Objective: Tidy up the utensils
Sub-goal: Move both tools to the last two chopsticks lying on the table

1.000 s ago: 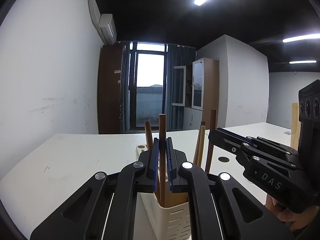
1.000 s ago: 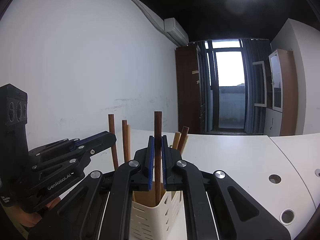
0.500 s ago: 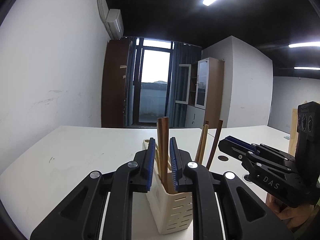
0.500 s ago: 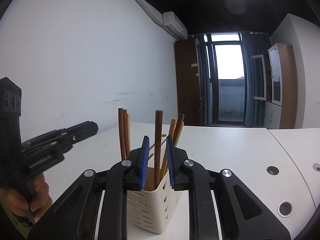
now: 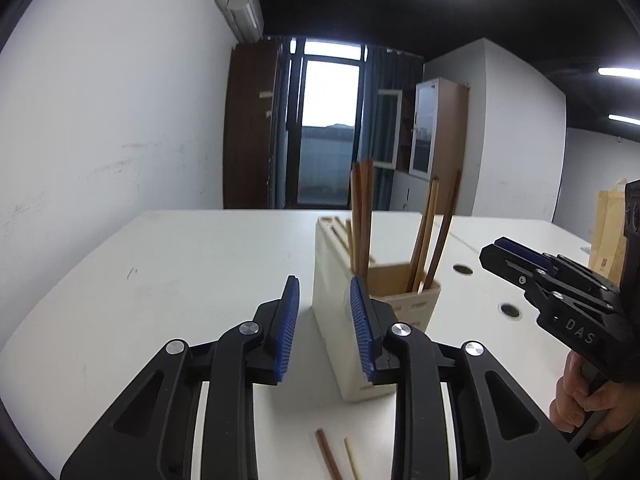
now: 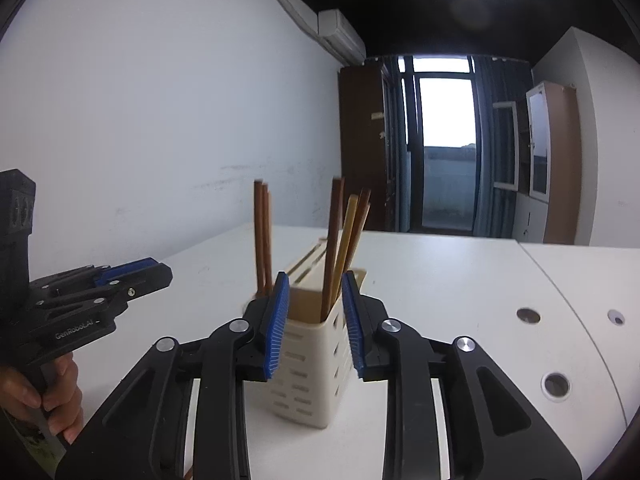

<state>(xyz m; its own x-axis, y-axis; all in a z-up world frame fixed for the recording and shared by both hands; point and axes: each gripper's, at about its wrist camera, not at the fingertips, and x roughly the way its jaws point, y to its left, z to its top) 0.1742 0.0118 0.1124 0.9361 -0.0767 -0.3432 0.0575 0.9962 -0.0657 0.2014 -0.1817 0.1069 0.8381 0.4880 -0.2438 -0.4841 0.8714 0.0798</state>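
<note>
Left wrist view, left gripper [image 5: 326, 322]: jaws apart, gripping nothing.
Right wrist view, right gripper [image 6: 314, 320]: jaws apart, likewise unloaded.
Holder [image 5: 340, 320]: cream, slotted, just ahead of both grippers on the white table [image 5: 180, 272].
Chopsticks in holder [image 6: 338, 236]: several, upright or leaning.
Progress (judged): most are stowed; two loose chopsticks [image 5: 334, 458] remain.
View difference: only the left wrist view shows the loose pair, below its fingers; the right wrist view shows the holder's slotted side.
</note>
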